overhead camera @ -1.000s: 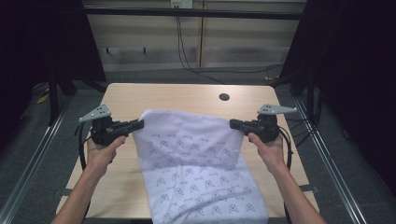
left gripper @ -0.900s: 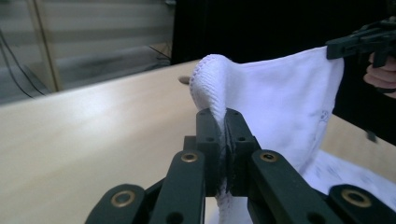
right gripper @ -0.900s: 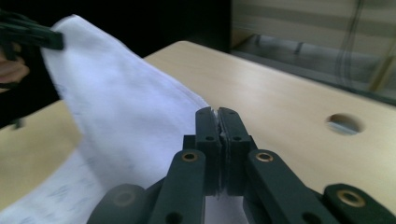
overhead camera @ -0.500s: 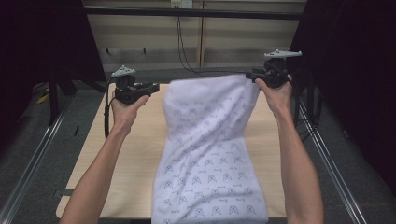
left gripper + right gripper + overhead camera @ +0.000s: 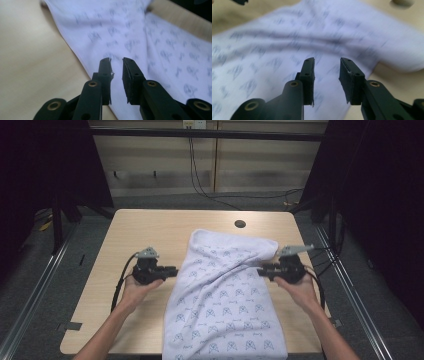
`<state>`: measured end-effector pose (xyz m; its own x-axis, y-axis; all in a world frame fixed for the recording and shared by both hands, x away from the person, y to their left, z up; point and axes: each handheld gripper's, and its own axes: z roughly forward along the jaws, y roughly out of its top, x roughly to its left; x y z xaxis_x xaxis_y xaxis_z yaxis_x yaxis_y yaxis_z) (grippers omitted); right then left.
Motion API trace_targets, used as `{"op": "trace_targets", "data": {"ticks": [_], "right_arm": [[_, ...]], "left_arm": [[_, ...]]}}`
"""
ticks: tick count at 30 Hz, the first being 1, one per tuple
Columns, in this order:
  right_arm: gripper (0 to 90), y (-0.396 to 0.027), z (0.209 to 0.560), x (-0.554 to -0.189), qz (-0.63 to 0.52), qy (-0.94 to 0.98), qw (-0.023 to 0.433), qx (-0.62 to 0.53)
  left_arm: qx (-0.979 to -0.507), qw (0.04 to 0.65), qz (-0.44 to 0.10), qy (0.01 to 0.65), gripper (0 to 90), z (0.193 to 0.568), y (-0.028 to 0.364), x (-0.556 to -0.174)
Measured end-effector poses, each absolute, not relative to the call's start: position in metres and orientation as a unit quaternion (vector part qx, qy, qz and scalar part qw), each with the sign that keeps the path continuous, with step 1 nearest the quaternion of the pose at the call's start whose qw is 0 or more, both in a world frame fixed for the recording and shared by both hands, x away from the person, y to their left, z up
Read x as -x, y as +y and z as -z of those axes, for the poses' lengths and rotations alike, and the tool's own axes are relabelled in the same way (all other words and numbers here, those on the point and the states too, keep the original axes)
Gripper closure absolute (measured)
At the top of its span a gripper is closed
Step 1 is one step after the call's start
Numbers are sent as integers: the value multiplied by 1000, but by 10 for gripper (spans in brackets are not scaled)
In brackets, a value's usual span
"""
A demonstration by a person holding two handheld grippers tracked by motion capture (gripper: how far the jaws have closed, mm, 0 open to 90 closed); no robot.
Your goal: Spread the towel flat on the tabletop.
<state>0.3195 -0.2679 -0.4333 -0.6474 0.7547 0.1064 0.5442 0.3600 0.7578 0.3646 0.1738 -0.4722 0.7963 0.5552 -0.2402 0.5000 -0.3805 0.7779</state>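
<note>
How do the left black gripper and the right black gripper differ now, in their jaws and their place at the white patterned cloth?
The left black gripper shows a narrow jaw gap; the right black gripper shows a wider one. The left sits at the white patterned cloth's left edge, the right at its right edge. Both are empty, jaws lately closing.

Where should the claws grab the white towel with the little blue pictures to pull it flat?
Probably the two far corners of the towel: the left claw from the left edge, the right claw from the right. That far end lies bunched and creased, so it looks easiest to pinch; both claws are open with nothing between them.
</note>
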Motion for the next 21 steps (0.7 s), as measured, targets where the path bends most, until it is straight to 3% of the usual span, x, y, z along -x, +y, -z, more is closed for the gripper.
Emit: {"op": "trace_targets", "data": {"ticks": [3, 8, 10, 13, 21], "right_arm": [[653, -264, 468, -296, -370, 833, 99, -399], [587, -264, 496, -281, -337, 845, 116, -398], [629, -264, 498, -277, -341, 840, 130, -401], [854, -262, 496, -268, -329, 849, 141, -389], [882, -281, 493, -225, -331, 840, 114, -415]], "left_arm": [[-854, 423, -23, 303, 724, 486, 162, -358], [-862, 413, -18, 295, 685, 497, 152, -358], [-868, 403, -18, 291, 687, 501, 149, -356], [-867, 404, -26, 290, 689, 503, 149, -351], [-862, 402, -40, 306, 689, 502, 161, -338]]}}
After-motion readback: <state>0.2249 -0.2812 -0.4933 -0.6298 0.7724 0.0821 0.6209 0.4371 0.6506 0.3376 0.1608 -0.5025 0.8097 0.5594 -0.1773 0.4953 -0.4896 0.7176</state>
